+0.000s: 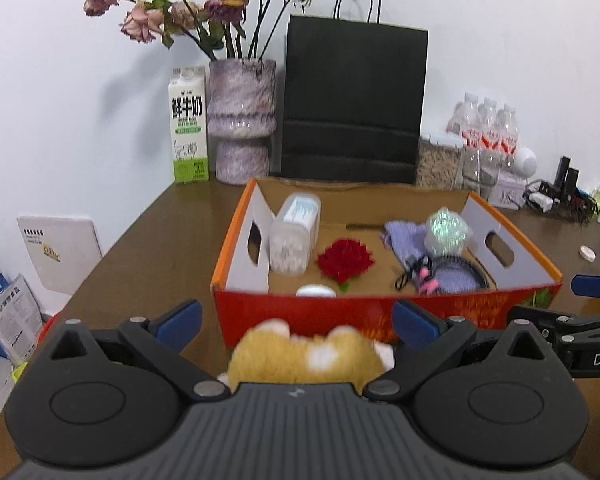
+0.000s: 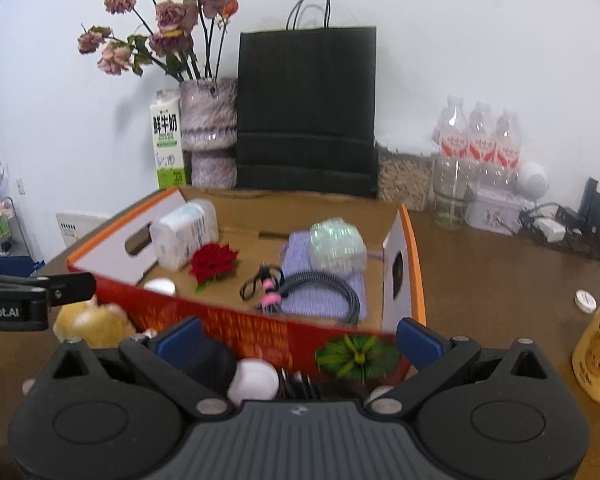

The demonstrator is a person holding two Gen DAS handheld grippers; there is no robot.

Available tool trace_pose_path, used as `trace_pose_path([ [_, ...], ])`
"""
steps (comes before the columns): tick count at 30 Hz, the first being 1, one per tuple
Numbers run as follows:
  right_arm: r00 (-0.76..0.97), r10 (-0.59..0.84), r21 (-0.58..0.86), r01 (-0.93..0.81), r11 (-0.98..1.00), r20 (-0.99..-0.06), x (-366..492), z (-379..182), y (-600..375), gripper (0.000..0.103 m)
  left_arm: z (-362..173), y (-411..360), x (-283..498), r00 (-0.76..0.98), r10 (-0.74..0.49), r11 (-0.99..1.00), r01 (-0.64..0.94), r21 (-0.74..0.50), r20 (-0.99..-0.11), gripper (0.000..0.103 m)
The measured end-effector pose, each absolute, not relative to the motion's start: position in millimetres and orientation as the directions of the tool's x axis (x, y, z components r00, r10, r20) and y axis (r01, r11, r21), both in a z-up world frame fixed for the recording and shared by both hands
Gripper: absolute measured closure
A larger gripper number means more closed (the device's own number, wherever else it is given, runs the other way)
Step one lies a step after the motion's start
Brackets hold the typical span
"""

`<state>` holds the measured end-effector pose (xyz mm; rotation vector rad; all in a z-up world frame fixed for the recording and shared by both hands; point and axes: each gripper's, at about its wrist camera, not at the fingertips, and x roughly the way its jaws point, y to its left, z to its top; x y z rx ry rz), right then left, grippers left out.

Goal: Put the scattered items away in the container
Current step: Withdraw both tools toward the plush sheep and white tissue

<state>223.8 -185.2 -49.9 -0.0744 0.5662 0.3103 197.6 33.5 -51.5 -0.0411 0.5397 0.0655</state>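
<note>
My left gripper (image 1: 296, 320) sits low and level, jaws spread wide, the blue pads (image 1: 180, 320) well apart (nothing is pinched between them). My right gripper (image 2: 298, 340) is in much the same pose, level and pointing forward, jaws wide, its blue pads (image 2: 418, 342) set far from each other. The two run roughly side by side: from the left camera I see the right gripper's black finger and blue tip at the far right edge, and from the right camera the left gripper's dark finger reaches in from the left edge.

A plain white wall (image 1: 500, 40) backs the brown wooden table (image 1: 160, 240); a black paper bag (image 1: 354, 100) stands along its far edge.
</note>
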Motion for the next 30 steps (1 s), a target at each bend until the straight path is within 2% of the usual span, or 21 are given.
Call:
trace_pose_path([
  [19,0.711,0.212,0.019,-0.268,0.963,-0.670,195.4,-105.2,-210.9,0.000,-85.9,34.4,172.0,0.796,0.022,0.999,-0.040,-0.016,-0.606,0.000],
  [30,0.735,0.205,0.013,-0.257,0.966,-0.646,197.6,-113.9,-211.1,0.000,-105.5,28.9,192.0,0.753,0.022,0.999,-0.038,-0.010,-0.658,0.000],
])
